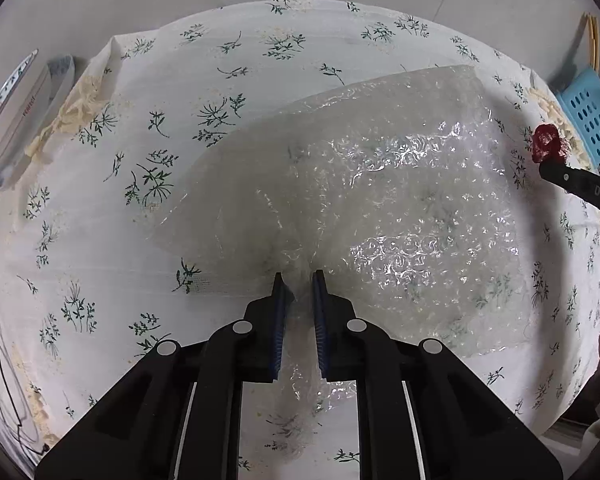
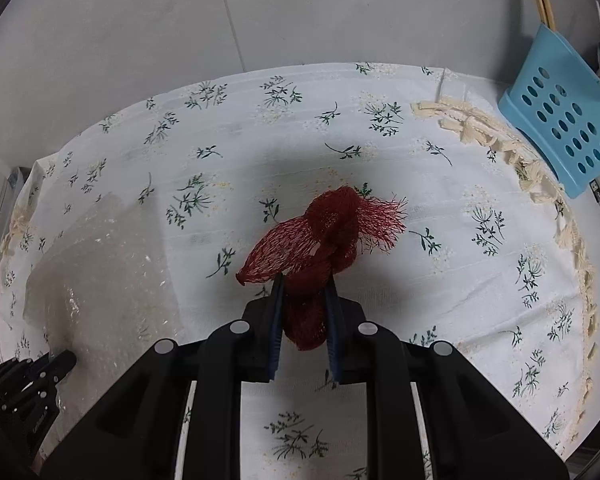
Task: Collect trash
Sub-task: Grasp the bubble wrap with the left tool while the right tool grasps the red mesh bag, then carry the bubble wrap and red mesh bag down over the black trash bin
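Left gripper [image 1: 298, 280]: fingers closed on a gathered fold of the bubble wrap [image 1: 380, 200], pointing steeply down at the worktop
Bubble wrap: clear sheet, pinched at its near edge between the blue pads, the rest spread over the tablecloth [image 1: 160, 100] and partly raised off it; seen at the left side in the right wrist view [image 2: 100, 264]
Right gripper [image 2: 304, 284]: fingers closed on the red mesh netting [image 2: 324, 236], also tilted steeply down
Red mesh netting: knotted bundle, lower part squeezed between the pads, loops and a frayed end sticking out above the fingertips, over the middle of the cloth; seen at the right edge in the left wrist view [image 1: 546, 142]
Tablecloth: white with green sprigs and a cream fringe, covering the worktop
Blue perforated basket [image 2: 564, 120]: at the far right corner, just beside the fringe, well apart from both pieces of trash
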`<action>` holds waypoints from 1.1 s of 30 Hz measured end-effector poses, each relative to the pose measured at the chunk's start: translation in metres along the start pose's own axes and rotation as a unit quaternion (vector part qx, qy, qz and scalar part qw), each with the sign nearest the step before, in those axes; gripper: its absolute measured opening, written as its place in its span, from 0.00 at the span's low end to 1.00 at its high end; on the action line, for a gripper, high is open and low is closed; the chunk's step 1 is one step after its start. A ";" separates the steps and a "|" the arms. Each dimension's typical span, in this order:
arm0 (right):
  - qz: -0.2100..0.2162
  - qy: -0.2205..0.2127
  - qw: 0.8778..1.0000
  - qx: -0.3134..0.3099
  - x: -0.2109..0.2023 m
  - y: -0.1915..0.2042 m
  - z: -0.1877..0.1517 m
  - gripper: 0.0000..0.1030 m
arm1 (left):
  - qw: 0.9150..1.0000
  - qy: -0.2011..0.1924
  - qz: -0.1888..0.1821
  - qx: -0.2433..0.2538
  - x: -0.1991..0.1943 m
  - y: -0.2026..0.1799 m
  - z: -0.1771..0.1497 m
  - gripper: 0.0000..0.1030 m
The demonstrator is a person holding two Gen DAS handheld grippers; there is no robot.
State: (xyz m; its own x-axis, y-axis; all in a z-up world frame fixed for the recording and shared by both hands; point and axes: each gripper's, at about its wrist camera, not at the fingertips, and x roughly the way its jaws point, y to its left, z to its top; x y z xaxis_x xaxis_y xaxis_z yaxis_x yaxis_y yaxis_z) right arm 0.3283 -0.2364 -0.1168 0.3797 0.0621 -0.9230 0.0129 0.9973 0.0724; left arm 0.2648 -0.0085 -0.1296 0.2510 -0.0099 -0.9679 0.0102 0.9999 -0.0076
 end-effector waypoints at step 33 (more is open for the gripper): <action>0.035 -0.080 0.995 -0.039 -0.121 0.027 -0.100 0.16 | 0.996 -0.058 -0.074 0.004 -0.048 0.016 -0.044 0.07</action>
State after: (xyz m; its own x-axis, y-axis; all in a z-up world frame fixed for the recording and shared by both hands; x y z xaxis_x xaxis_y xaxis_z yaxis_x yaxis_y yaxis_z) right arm 0.1901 -0.2132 -0.0405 0.5204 0.1307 -0.8439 -0.0877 0.9912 0.0995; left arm 0.2106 0.0078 -0.0940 0.3556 -0.1581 -0.9212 0.0630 0.9874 -0.1451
